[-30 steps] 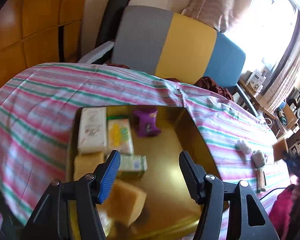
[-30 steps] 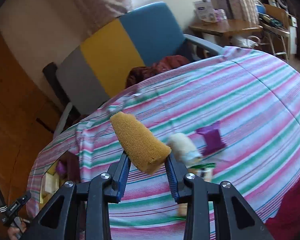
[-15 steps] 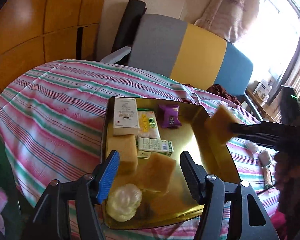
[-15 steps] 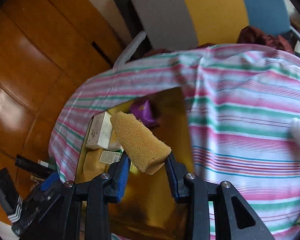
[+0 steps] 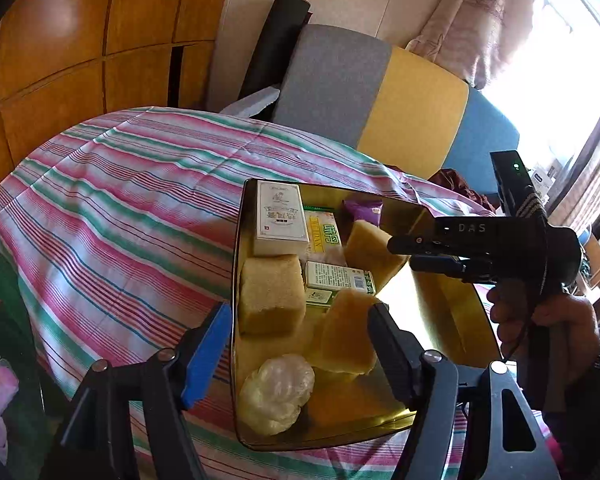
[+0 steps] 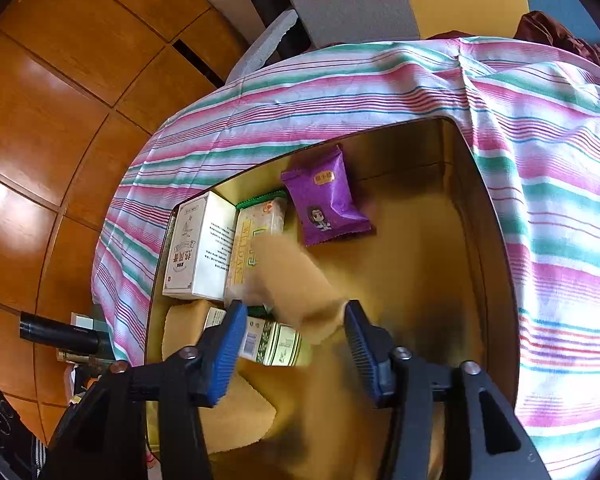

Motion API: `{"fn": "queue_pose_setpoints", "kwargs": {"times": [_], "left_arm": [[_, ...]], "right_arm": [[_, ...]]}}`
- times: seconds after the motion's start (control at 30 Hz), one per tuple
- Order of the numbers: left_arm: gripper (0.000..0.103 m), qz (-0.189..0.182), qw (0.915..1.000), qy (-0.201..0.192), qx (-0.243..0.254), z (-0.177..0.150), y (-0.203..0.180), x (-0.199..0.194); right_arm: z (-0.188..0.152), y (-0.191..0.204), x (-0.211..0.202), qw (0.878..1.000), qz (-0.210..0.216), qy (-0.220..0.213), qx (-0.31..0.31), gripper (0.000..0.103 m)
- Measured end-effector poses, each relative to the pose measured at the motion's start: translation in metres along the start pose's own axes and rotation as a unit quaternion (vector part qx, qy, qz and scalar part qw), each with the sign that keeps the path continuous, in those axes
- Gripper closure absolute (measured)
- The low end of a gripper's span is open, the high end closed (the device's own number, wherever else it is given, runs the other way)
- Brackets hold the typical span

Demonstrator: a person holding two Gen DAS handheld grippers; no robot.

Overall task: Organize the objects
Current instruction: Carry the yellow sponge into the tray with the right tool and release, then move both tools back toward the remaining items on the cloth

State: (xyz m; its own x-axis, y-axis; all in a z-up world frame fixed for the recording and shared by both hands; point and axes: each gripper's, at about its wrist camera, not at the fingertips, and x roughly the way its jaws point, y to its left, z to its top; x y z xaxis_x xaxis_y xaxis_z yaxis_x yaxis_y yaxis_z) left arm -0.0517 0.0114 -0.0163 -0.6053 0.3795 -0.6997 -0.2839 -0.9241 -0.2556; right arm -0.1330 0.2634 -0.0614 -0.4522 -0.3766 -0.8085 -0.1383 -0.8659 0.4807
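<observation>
A gold tray (image 5: pixel 452 322) lies on the striped tablecloth. It holds a white box (image 5: pixel 279 218), a yellow packet (image 5: pixel 322 234), a purple snack pack (image 6: pixel 326 196), a green-white carton (image 5: pixel 338 278), a clear bag (image 5: pixel 276 388) and two yellow sponges (image 5: pixel 270 294) (image 5: pixel 348 332). My right gripper (image 6: pixel 292 344) is over the tray with its jaws spread. A third yellow sponge (image 6: pixel 296 284) sits blurred between and ahead of them, free of the pads; it also shows in the left wrist view (image 5: pixel 370 252). My left gripper (image 5: pixel 292 350) is open and empty above the tray's near end.
The striped tablecloth (image 5: pixel 120 208) covers a round table. A grey, yellow and blue chair (image 5: pixel 380 100) stands behind it. Wooden wall panels (image 5: pixel 60 40) are on the left. A dark red cloth (image 6: pixel 560 36) lies on the chair seat.
My right gripper carried the sponge over the tray, then opened; the sponge has left the pads. My left gripper drew back a little and stayed open.
</observation>
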Motion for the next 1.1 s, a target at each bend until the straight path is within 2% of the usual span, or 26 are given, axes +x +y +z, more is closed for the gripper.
{"fn": "queue_pose_setpoints", "kwargs": {"times": [0.7,1.1], "left_arm": [[0.028,0.027,0.9982,-0.020,0.050,-0.007,-0.029,-0.014],[0.028,0.017,0.9965,-0.015,0.081,-0.014,-0.055,-0.016]], "right_arm": [[-0.066,-0.001,-0.071,0.993,-0.066,-0.080,-0.059,0.042],[-0.098,-0.035,-0.110,0.990,-0.082,-0.106,-0.035,0.042]]}}
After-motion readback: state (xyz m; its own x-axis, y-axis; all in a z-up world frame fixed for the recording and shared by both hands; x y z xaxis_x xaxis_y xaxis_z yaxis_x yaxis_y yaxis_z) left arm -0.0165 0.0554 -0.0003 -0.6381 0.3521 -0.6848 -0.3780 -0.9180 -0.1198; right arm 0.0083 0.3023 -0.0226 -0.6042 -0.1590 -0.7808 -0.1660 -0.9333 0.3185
